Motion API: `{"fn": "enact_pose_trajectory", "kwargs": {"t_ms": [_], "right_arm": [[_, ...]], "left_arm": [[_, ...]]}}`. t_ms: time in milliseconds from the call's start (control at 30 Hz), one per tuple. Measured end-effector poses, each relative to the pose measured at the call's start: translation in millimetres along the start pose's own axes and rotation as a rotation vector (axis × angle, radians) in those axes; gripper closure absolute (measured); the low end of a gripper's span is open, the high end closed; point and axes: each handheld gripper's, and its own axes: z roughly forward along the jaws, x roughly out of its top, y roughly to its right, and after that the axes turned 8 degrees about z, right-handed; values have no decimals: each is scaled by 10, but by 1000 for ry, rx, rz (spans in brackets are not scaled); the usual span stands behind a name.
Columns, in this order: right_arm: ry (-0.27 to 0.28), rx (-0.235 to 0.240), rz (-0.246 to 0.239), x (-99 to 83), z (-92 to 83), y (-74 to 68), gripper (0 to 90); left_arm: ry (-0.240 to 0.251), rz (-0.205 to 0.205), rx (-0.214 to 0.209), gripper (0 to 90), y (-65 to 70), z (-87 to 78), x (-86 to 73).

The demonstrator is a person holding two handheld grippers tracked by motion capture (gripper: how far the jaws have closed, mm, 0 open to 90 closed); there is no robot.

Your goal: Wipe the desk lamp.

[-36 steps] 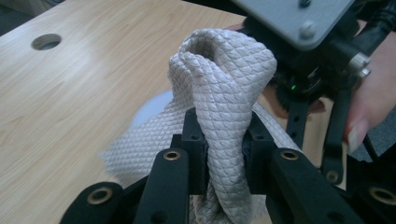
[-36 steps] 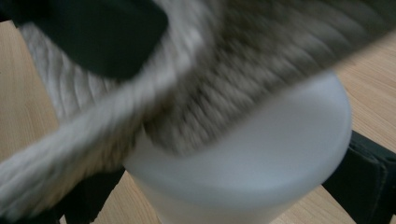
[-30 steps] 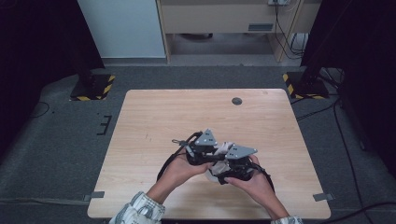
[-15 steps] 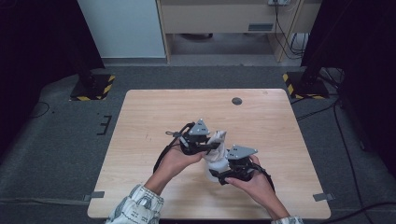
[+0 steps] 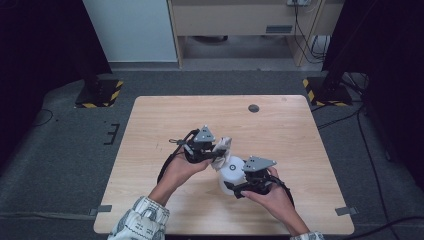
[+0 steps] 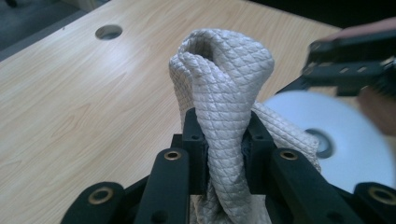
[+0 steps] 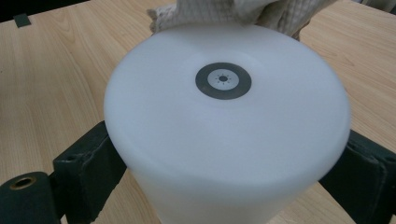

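Note:
A white round container (image 5: 231,171) with a grey ring on its flat top is clamped between the jaws of my right gripper (image 5: 236,186), near the table's front middle. In the right gripper view the container (image 7: 224,130) sits between both pads of the right gripper (image 7: 226,170). My left gripper (image 5: 216,151) is shut on a bunched beige quilted cloth (image 5: 223,147), which touches the container's far left edge. In the left gripper view the cloth (image 6: 224,88) stands up between the pads of the left gripper (image 6: 223,137), with the container (image 6: 348,140) to the right. The cloth (image 7: 224,11) lies along the container's far rim.
The wooden table (image 5: 150,130) has a small round hole (image 5: 253,108) near its far edge, seen too as the hole (image 6: 108,31) in the left gripper view. Dark floor surrounds the table, with stand bases at both far corners.
My left gripper has carried the cloth to the left, off the top of the container toward its far left edge. The right gripper and the container have stayed put.

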Motion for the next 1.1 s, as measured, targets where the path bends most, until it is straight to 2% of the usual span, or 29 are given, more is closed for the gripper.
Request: {"fn": "enact_pose_trajectory", "kwargs": {"t_ms": [167, 533, 567, 833, 967, 1100], "right_arm": [[-10, -6, -6, 3, -25, 16, 90], [-6, -20, 1, 0, -31, 69, 90], [-4, -21, 3, -4, -36, 69, 90], [-2, -22, 4, -8, -36, 74, 90], [2, -24, 6, -14, -38, 71, 90], [1, -25, 7, -15, -43, 70, 90]], "left_arm": [[-13, -18, -18, 749, 14, 110, -152], [-22, -36, -55, 753, 52, 165, -317], [-22, -55, -62, 753, 51, 204, -358], [-43, -74, -50, 755, 69, 343, -458], [-28, -84, -49, 756, 61, 328, -436], [-4, -71, -45, 756, 45, 255, -314]]}}
